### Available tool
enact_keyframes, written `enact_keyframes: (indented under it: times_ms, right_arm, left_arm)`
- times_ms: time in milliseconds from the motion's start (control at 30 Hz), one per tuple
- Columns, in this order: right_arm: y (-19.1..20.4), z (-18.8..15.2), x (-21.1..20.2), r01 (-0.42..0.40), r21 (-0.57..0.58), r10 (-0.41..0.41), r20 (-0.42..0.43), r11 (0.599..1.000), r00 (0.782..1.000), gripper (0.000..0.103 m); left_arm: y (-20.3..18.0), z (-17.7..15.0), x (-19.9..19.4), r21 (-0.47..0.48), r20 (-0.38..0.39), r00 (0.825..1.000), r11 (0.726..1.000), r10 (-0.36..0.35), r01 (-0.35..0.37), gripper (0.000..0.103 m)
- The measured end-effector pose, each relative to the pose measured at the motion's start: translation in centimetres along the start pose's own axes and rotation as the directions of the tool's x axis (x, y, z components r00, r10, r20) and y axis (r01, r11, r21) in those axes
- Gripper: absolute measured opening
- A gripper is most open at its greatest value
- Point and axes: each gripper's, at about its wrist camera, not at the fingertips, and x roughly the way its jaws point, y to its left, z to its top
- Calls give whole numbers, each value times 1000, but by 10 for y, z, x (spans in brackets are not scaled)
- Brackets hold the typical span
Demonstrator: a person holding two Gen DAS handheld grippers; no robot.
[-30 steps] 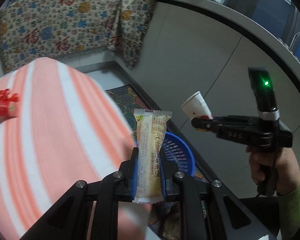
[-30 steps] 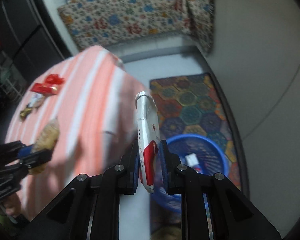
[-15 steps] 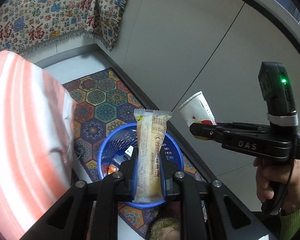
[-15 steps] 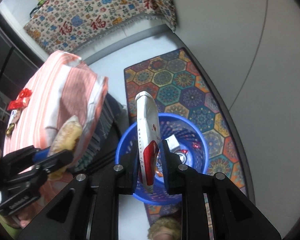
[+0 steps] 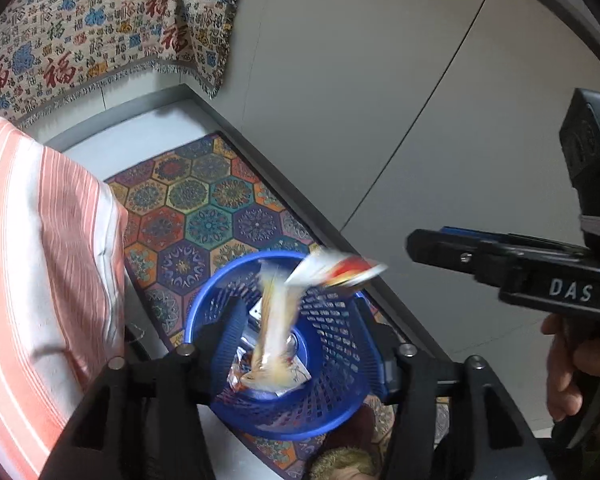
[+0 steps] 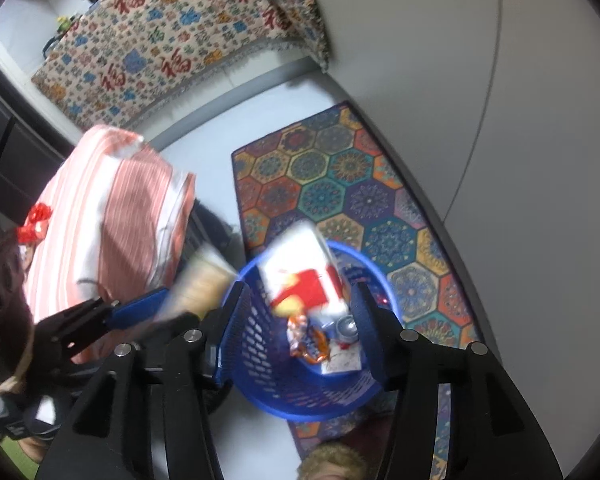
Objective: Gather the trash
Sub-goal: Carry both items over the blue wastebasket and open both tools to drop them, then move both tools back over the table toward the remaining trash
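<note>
With both tongs (image 5: 290,354) (image 6: 296,330) opening on nothing, I judge the falling yellow plastic snack wrapper (image 5: 274,320) and flattened red-and-white paper cup (image 6: 304,276) feather-light, crushable, best pinched mid-body.

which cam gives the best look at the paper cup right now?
Right wrist view: the paper cup fills the centre, red print facing the lens, blurred, dropping free into the blue basket. Left wrist view shows the cup only as a small blurred streak above the basket rim, below the right gripper.

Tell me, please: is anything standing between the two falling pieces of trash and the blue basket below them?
Nothing visible does. The snack packet and the paper cup are blurred in the air directly over the open mouth of the blue basket, free of both opening grippers.
</note>
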Motion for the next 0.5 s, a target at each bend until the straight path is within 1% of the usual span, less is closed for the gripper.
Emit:
enact_keyframes:
  times_ms: [167,267,333,367,400,433,500]
  right_arm:
    - [-2,2,-13,4,4,-5,47,1000,999,56]
    - [2,3,-21,20,-6,-19,89,1000,996,59]
    - [6,4,-26,48,-12,-46,116,999,992,70]
    - [9,5,-28,70,-17,-68,130,997,989,73]
    - [13,5,-30,94,-24,-90,146,995,985,78]
    - [19,5,-33,115,-35,-107,164,993,981,82]
    - [32,5,-37,141,-68,-125,197,988,972,84]
  left_arm:
    - [0,0,-11,-9,20,1000,1000,4,-4,55]
    - [0,-4,-32,-11,41,999,1000,16,-16,55]
    - [0,-11,-54,8,63,997,999,34,-34,55]
    - [0,-15,-64,16,74,996,999,42,-43,55]
    - [1,-22,-78,30,89,994,998,57,-60,56]
    - [3,-28,-89,42,98,993,996,72,-77,57]
    - [11,-44,-113,58,116,986,990,118,-125,62]
